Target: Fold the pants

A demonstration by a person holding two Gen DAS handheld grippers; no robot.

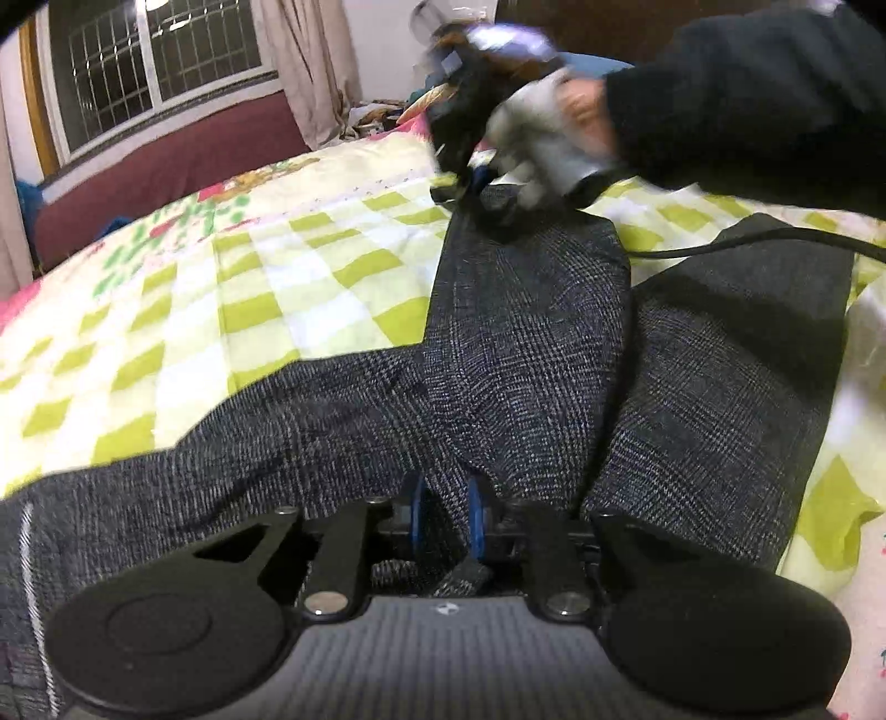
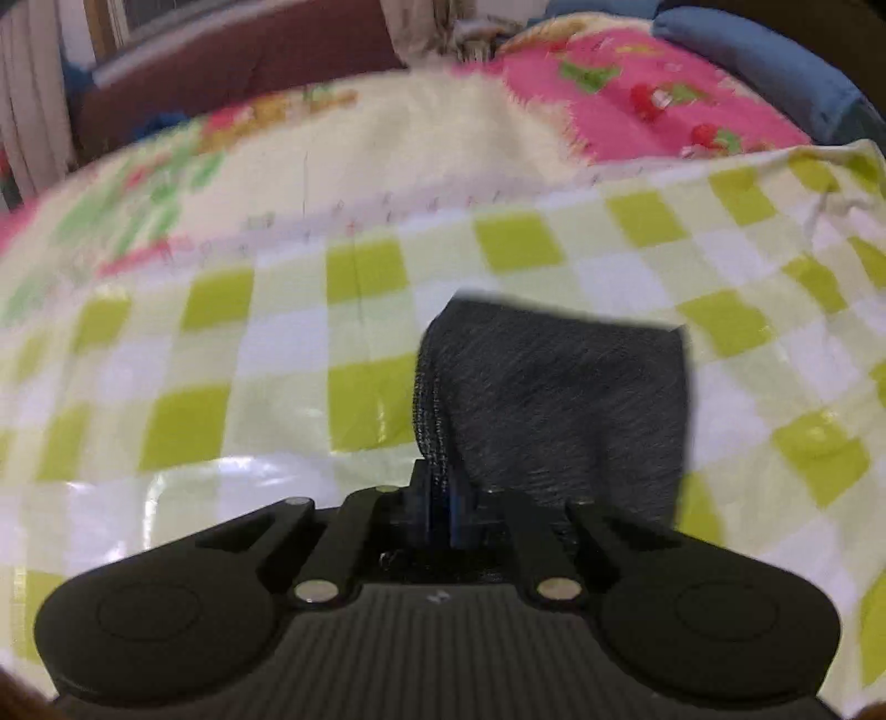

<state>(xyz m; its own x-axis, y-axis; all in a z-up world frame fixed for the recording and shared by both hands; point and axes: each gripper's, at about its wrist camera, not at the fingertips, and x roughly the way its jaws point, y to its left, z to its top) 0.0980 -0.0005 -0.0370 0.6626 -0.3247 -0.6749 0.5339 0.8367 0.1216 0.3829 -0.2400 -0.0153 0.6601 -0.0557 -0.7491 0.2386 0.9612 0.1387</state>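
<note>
Dark grey checked pants [image 1: 498, 360] lie spread on a bed, both legs running away from the left wrist camera. My left gripper [image 1: 448, 515] is shut on a pinched fold of the pants near the crotch, cloth bunched between its blue pads. At the far end of the left leg, my right gripper [image 1: 487, 194] rests on the hem, held by a gloved hand [image 1: 548, 144] in a black sleeve. In the right wrist view, my right gripper [image 2: 443, 504] is shut on the edge of the leg end [image 2: 559, 399], which lies just ahead on the bedsheet.
The bed carries a green-and-white checked sheet [image 1: 249, 310] with a pink flowered border [image 2: 664, 105]. A black cable [image 1: 747, 243] trails across the right leg. A maroon wall and barred window [image 1: 155, 61] stand beyond the bed, and a blue pillow [image 2: 764, 50] lies at the far right.
</note>
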